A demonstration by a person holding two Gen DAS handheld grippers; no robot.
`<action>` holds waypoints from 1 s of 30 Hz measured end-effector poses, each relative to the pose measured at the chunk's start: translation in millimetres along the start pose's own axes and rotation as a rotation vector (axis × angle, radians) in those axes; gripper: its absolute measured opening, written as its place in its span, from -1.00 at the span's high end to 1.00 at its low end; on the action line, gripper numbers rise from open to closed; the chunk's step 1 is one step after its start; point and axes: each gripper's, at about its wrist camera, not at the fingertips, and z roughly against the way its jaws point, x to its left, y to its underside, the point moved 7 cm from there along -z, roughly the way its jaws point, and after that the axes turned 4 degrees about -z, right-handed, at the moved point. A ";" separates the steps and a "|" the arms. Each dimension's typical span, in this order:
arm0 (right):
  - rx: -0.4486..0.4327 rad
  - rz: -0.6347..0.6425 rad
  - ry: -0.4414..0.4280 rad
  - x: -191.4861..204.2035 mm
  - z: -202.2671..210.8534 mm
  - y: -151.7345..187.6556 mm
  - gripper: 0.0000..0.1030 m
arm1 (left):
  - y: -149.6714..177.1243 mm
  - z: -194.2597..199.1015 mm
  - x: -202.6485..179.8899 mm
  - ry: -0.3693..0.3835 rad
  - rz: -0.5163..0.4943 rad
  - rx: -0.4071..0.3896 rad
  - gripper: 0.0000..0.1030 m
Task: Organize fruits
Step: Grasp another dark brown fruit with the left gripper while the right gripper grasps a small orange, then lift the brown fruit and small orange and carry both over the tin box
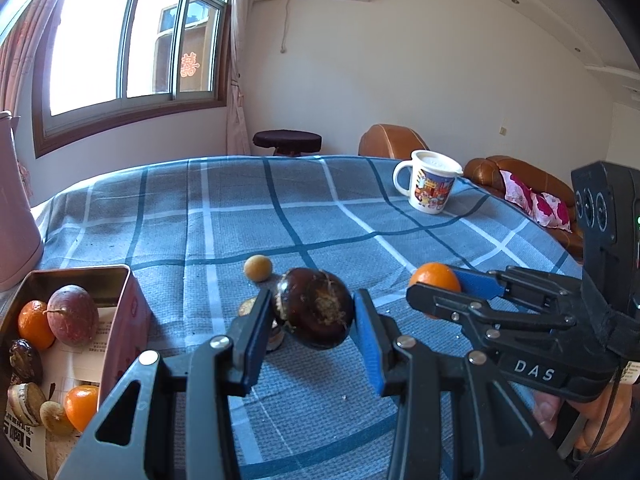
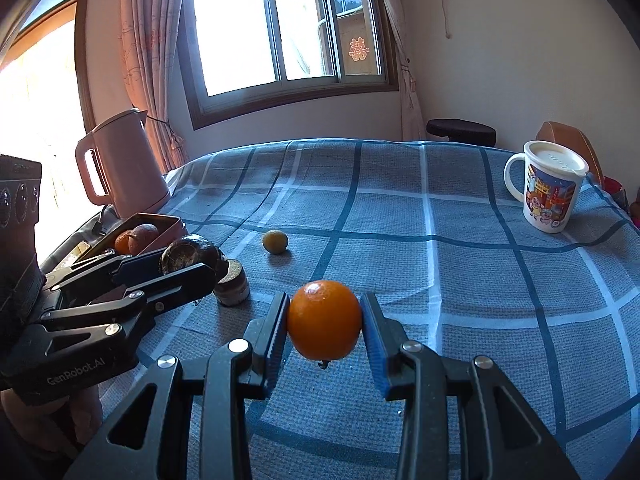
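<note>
In the left wrist view, your left gripper [image 1: 314,314] sits in the lower middle of the frame. Its jaws are clamped on a dark brown fruit [image 1: 314,308], which hangs between them above the blue checked cloth of the desk [image 1: 360,216]. A small yellow fruit [image 1: 258,267] lies on the cloth just above the brown fruit in the picture. A small jar [image 1: 276,336] peeks out behind the left jaw. In the lower left corner is a pink tin box [image 1: 124,320] with fruits inside: two oranges, a round purple fruit [image 1: 72,315] and some dark ones. At the right side your right gripper [image 1: 438,288] comes in, with its jaws closed on an orange [image 1: 434,276]. A white mug [image 1: 430,182] with a picture and a lid stands at the upper right of the cloth. A pink kettle [image 1: 16,216] is at the far left edge.

In the right wrist view, your right gripper [image 2: 324,320] is in the lower middle. Its jaws press both sides of the orange [image 2: 324,320], and the orange is up off the cloth. At the left, your left gripper [image 2: 188,264] holds the dark brown fruit [image 2: 192,254], just beside the small jar [image 2: 232,286]. The pink tin box [image 2: 168,228] sits behind it in the picture, with fruit showing inside. The small yellow fruit [image 2: 275,241] lies alone on the desk [image 2: 440,260] near the middle. The pink kettle [image 2: 120,164] stands at the upper left, and the white mug [image 2: 548,188] at the far right.
</note>
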 end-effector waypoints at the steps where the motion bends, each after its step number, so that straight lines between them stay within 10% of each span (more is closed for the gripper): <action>1: -0.005 0.002 -0.001 0.4 0.8 -0.4 0.26 | -0.1 1.1 -0.1 -0.001 -0.001 -0.004 0.17; 30: -0.151 0.068 -0.007 11.6 28.0 -6.9 0.26 | -7.5 25.8 -7.0 -0.051 -0.049 -0.128 0.17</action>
